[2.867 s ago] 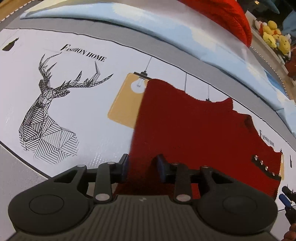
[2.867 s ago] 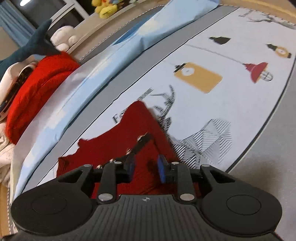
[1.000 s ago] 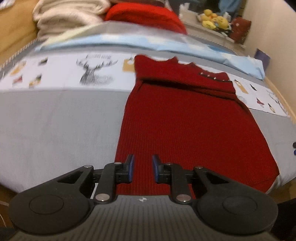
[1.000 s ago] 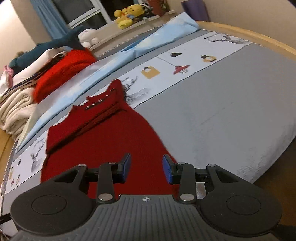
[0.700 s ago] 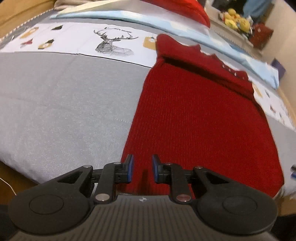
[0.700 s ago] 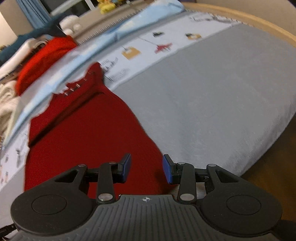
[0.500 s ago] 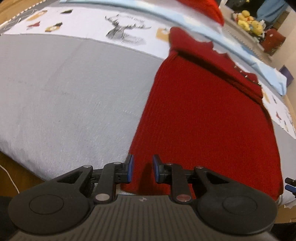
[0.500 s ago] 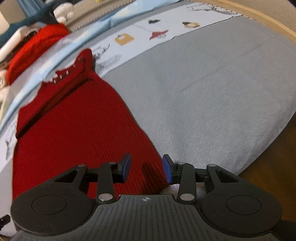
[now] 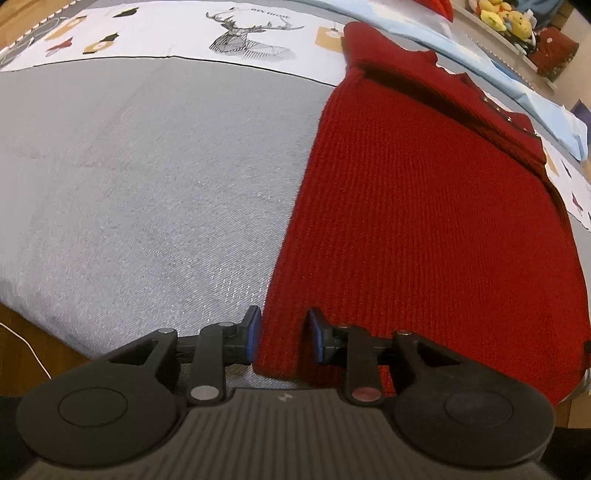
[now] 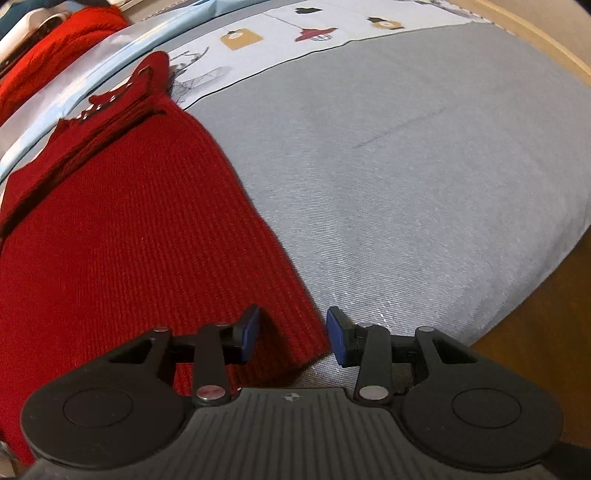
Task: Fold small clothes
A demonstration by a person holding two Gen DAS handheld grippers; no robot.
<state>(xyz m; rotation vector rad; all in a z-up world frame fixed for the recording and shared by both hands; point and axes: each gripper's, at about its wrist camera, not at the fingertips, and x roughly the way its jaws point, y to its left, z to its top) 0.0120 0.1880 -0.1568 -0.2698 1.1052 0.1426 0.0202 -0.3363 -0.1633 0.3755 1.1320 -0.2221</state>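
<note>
A dark red knitted dress (image 9: 417, 206) lies flat on the grey bed cover, its top part folded down at the far end; it also shows in the right wrist view (image 10: 122, 229). My left gripper (image 9: 282, 338) is open, its blue-padded fingers straddling the dress's near left hem corner. My right gripper (image 10: 293, 334) is open, its fingers straddling the near right hem corner. Neither is closed on the cloth.
The grey bed cover (image 9: 147, 184) has a white printed band with a deer drawing (image 9: 251, 37) at the far side. A red folded garment (image 10: 55, 44) and a light blue sheet (image 10: 110, 40) lie beyond. Stuffed toys (image 9: 498, 16) sit far right. The bed's near edge drops to wooden floor (image 10: 535, 332).
Both grippers let go at the dress's top, drew back along it to the near hem, then lowered so that each hem corner sits between open fingers.
</note>
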